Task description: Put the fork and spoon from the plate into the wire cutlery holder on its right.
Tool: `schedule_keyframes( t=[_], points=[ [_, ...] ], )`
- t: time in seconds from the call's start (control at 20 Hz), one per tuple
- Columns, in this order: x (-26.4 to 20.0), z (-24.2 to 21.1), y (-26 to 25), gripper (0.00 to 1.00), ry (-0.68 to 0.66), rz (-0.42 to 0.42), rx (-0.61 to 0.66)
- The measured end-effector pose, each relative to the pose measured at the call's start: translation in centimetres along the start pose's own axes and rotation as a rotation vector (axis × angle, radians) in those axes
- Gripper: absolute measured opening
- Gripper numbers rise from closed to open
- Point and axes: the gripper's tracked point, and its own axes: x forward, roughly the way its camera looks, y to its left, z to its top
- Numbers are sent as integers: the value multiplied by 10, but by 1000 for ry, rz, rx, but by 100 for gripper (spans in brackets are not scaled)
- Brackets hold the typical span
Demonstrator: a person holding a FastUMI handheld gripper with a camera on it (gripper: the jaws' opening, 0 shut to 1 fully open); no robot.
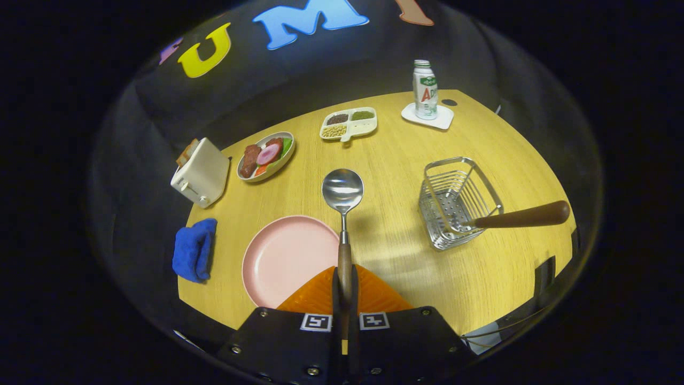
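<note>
The polished steel spoon with a brown wooden handle [342, 214] is being held with the gripper [344, 286] fingers clamped on its handle, the bowl reaching ahead of them, lifted over the round pink plate's [278, 262] right rim. It is looking stiff, light and bowl-heavy, so a low handle grip is suiting it. Beyond the fingers to the right, the silver wire cutlery holder [454, 200] is carrying another wooden-handled utensil [521, 216].

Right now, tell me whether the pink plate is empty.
Empty: the pink plate is bare. The gripper is shut on the spoon; a wooden handle sticks out of the wire holder.
</note>
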Motion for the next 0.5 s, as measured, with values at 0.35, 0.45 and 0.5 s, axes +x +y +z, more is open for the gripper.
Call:
schedule_keyframes(
  t=[0.35, 0.45, 0.5],
  points=[
    [-18, 9, -57, 5, -35, -75, 152],
    [-19, 7, -64, 5, -32, -82, 176],
    [-19, 5, -67, 5, -29, -85, 187]
  ],
)
